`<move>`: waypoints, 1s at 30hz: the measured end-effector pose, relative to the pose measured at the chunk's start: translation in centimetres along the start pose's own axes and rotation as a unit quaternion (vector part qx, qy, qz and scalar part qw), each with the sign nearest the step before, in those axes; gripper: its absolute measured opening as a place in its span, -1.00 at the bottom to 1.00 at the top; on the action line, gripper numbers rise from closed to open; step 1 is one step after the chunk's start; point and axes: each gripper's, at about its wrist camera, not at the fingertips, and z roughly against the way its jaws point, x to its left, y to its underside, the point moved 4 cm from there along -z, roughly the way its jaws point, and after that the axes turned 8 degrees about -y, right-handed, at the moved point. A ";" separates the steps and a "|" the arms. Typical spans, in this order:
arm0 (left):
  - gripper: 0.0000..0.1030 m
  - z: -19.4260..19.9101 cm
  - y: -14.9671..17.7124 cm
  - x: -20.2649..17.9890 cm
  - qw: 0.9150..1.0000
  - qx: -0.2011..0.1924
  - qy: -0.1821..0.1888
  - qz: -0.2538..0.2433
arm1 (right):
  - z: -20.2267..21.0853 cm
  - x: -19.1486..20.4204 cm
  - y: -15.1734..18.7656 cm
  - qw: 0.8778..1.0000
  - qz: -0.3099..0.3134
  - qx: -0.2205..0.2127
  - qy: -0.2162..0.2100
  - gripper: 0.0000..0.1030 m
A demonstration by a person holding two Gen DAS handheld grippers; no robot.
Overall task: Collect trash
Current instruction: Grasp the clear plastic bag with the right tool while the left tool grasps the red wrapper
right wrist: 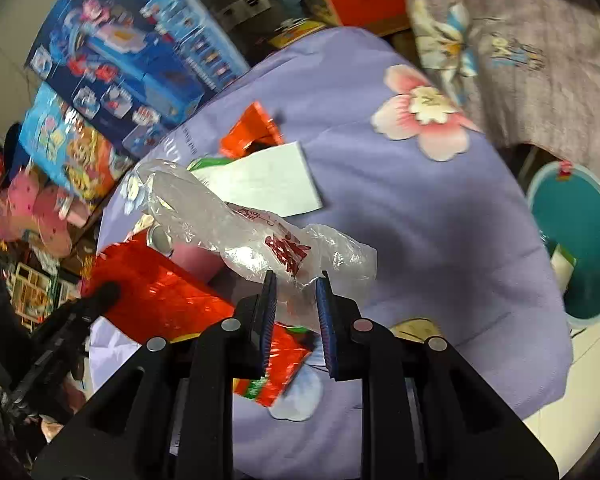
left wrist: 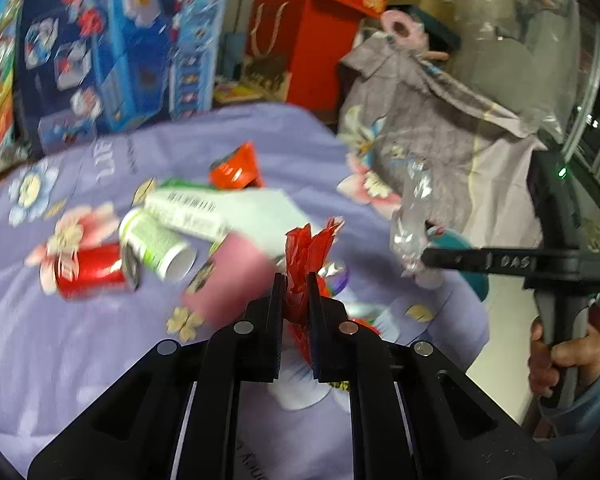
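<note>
You are pinching a red foil wrapper (left wrist: 306, 264) in the left tongs (left wrist: 295, 280), nearly closed | right tongs (right wrist: 296, 280) are gripping a clear plastic bag (right wrist: 260, 236), jaws partly open | teal bin (right wrist: 540, 208) is sitting beside the bench (right wrist: 440, 232) | red can (left wrist: 90, 270), green can (left wrist: 156, 242), cartons are remaining.

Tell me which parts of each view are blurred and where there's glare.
Left wrist view: motion blur smears the red can, the toy boxes behind too; the left gripper stays sharp. Right wrist view: glare on the clear plastic bag; the flower print is soft.
</note>
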 end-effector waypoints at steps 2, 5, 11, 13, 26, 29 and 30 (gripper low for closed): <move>-0.79 0.1 -0.6 -1.2 1.000 -0.006 0.001 -0.020 | 0.7 -0.9 0.2 1.000 -0.006 -0.005 0.004 -0.63; -0.78 -1.6 -0.2 -2.5 0.999 0.019 0.017 -0.031 | 0.9 -2.1 0.8 1.000 -0.016 -0.003 0.006 -0.63; -0.68 -8.1 0.7 -2.8 0.996 0.086 0.005 -0.029 | 0.9 -4.6 2.0 0.999 -0.040 0.002 0.013 -0.63; -0.44 -8.8 0.6 -1.9 0.995 0.099 -0.003 -0.009 | 1.0 -5.5 2.3 0.999 -0.049 0.002 0.013 -0.63; 0.44 -9.3 7.7 -2.3 0.979 0.192 -0.011 0.074 | 0.5 -9.1 3.9 0.997 -0.067 0.011 -0.021 -0.62; 0.50 -10.6 8.6 -3.4 0.973 0.213 -0.014 0.083 | 0.9 -10.0 4.2 0.997 -0.069 0.010 -0.025 -0.62; 0.54 -10.9 8.6 -3.6 0.974 0.212 -0.021 0.080 | 1.1 -10.3 4.3 0.997 -0.071 0.008 -0.025 -0.62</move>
